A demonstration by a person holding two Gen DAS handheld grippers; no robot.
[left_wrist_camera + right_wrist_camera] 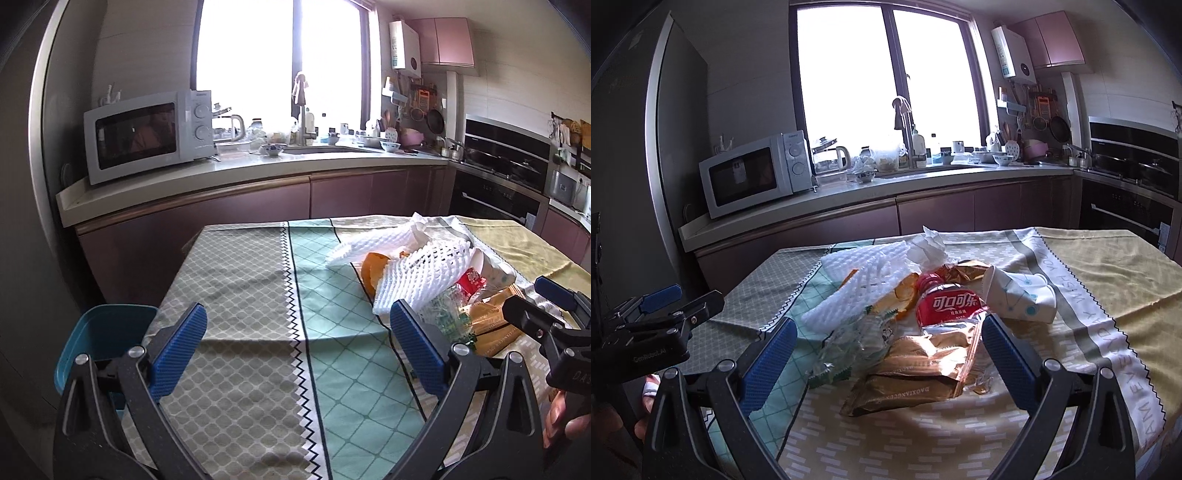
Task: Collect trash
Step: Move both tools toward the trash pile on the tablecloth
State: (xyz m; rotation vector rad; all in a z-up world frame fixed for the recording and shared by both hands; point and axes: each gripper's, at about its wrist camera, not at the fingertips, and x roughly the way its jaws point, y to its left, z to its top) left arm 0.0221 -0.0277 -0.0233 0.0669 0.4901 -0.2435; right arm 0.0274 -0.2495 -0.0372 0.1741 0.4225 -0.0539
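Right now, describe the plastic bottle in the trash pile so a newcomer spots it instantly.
Start at the table with the patchwork cloth; the trash is heaped near its middle, ahead of the open right gripper. The plastic bottle lies in that heap, between the white foam netting and the dotted paper cup, its lower end tucked into a golden snack wrapper. It alone has a red label with white lettering.

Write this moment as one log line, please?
stage: approach | left gripper: open, empty, over tablecloth | right gripper: open, facing gold wrapper | trash pile: untouched | bin: table's left

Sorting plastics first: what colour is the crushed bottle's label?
Red with white lettering, on the crushed bottle; clearest in the right wrist view.
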